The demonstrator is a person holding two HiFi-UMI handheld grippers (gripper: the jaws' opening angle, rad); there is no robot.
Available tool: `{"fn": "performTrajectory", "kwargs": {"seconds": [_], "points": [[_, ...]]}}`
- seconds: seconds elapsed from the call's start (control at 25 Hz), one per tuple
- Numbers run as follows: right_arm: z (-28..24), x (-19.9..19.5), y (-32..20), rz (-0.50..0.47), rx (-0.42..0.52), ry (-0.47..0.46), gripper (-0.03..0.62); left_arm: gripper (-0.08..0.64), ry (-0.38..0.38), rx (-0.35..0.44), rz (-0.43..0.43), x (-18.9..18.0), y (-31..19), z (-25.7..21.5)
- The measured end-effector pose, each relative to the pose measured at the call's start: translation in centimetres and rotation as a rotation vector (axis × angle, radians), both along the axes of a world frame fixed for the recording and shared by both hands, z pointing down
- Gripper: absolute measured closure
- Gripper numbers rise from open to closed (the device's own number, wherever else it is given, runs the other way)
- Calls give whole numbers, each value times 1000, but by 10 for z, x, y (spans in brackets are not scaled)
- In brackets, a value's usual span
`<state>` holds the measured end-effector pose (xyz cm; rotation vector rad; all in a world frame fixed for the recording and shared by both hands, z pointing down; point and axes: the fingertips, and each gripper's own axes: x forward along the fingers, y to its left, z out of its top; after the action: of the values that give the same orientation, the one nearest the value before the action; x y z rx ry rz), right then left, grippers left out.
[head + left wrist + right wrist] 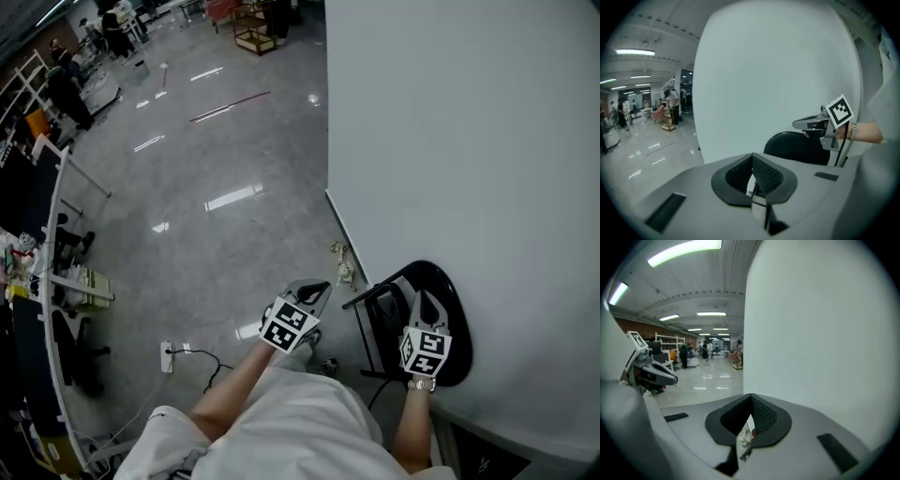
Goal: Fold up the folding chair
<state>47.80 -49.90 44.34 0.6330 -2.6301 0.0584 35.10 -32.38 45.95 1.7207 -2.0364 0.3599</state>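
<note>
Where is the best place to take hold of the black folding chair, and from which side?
Probably the thin frame tube of the black folding chair, coming from the floor side: the tube is narrow enough for jaws, the rounded panel is broad, and the white wall blocks the far side.

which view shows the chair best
The head view: it shows the chair from above, black seat and frame beside the wall. The left gripper view shows only its rounded black top. The right gripper view shows none of it.

The folding chair [455,309] is black, the wall [469,141] white, the floor [206,159] glossy grey, the person's clothing [300,422] white.
</note>
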Motion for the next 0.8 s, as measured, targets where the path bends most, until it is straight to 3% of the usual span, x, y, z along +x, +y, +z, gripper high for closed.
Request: {"fn": "performTrajectory", "kwargs": {"seconds": [0.2, 0.32, 0.8], "points": [[-21, -69, 69, -214, -98, -134, 588, 548, -18, 98, -229, -34, 71, -28], [-30, -94, 111, -318, -166, -184, 586, 548, -47, 115, -321, -48, 105, -35], [-43, -173, 277, -586, -236, -192, 588, 548, -87, 177, -514, -95, 240, -55]]}}
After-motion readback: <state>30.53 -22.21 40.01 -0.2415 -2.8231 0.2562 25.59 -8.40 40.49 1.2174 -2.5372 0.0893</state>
